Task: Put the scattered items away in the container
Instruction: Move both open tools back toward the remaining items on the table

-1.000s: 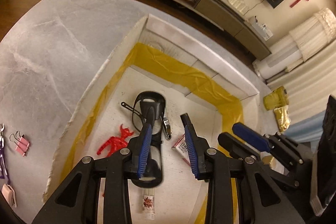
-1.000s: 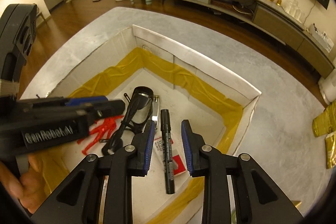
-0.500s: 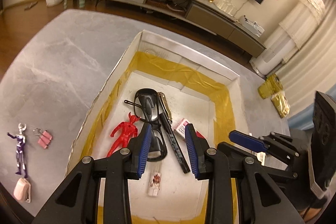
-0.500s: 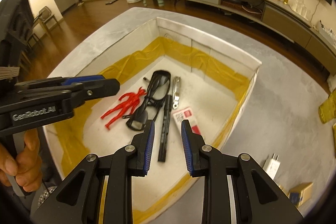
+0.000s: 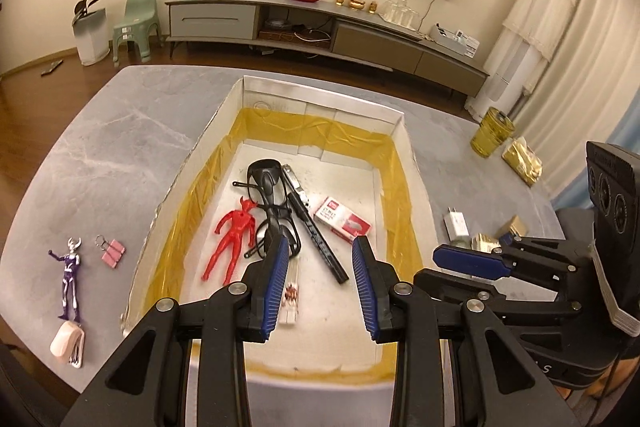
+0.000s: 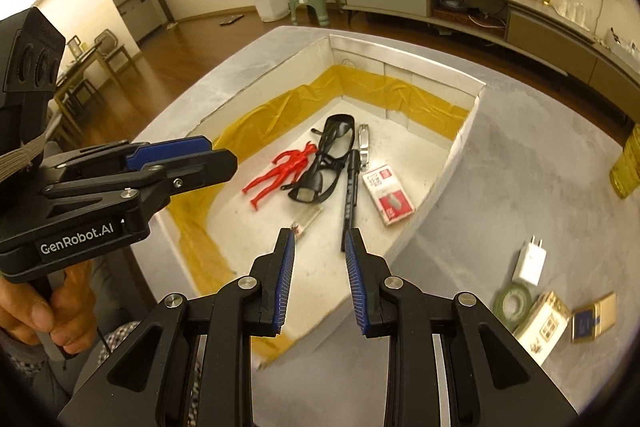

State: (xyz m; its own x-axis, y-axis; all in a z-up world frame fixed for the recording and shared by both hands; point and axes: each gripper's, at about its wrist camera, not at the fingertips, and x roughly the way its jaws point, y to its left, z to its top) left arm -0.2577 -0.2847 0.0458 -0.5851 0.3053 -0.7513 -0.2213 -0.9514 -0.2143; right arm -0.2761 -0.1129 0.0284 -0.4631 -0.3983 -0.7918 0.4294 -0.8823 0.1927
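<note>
A grey stone-patterned bench (image 5: 112,147) is recorded in a living room. On it stands a white container (image 5: 404,131) lined with yellow tape. Inside are seen a red figure (image 5: 232,235), black glasses (image 5: 272,195), a black marker (image 5: 316,239), a red-and-white packet (image 5: 344,223) and a metal clip (image 6: 363,143). Left of the container, on the bench, a purple figure (image 5: 71,275), pink clips (image 5: 113,251) and a pale item (image 5: 66,343) are noted. To its right lie a white charger (image 6: 530,261), a tape roll (image 6: 512,303) and small boxes (image 6: 544,323). The left claw (image 5: 320,291) and right claw (image 6: 318,279) are held parted above the container's near end, nothing gripped.
</note>
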